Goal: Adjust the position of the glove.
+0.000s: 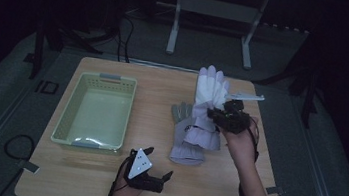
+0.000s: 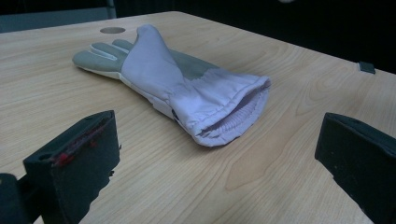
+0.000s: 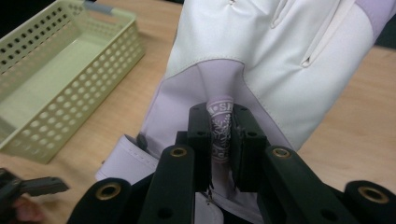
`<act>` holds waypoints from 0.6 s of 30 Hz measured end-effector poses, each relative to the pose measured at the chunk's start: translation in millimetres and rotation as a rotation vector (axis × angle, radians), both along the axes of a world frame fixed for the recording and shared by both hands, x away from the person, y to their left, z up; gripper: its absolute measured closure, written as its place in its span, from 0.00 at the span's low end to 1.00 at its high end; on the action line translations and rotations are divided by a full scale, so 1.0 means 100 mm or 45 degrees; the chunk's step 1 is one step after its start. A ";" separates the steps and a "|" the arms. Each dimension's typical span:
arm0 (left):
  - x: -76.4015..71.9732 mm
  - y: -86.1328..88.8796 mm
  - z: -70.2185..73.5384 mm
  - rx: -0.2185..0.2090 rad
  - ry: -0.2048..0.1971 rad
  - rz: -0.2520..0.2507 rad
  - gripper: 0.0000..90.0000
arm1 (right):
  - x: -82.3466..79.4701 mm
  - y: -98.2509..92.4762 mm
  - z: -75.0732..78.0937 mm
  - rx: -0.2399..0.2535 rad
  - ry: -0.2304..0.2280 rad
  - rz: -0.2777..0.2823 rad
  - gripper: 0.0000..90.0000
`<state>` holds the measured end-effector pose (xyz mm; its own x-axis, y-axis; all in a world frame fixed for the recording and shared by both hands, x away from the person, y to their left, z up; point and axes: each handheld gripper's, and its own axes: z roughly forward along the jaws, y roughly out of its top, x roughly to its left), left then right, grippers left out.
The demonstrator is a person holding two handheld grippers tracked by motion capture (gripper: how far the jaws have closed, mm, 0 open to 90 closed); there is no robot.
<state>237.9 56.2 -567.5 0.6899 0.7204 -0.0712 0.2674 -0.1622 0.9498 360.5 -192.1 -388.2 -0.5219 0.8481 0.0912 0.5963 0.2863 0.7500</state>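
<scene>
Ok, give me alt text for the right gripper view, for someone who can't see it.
The right gripper is shut on a fold of a white and lilac glove, pinching its printed label and holding it above the wooden table. A pale green perforated basket sits at upper left.

So on the bench (image 1: 102,180) there's a pale green basket (image 1: 67,115) sitting toward the left edge. Right gripper (image 1: 221,115) is up over the middle-right part, clamped onto a white glove (image 1: 209,90) with the fingers pointing at the far edge and the cuff hanging down. A second, grey glove (image 1: 183,124) lies flat just under it. Left gripper (image 1: 161,169) sits near the front edge, jaws spread apart, nothing in them.
</scene>
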 end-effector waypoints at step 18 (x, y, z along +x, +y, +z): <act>0.00 0.00 0.00 0.002 -0.002 -0.002 0.00 | 0.12 0.27 -0.72 -0.073 0.211 0.004 0.88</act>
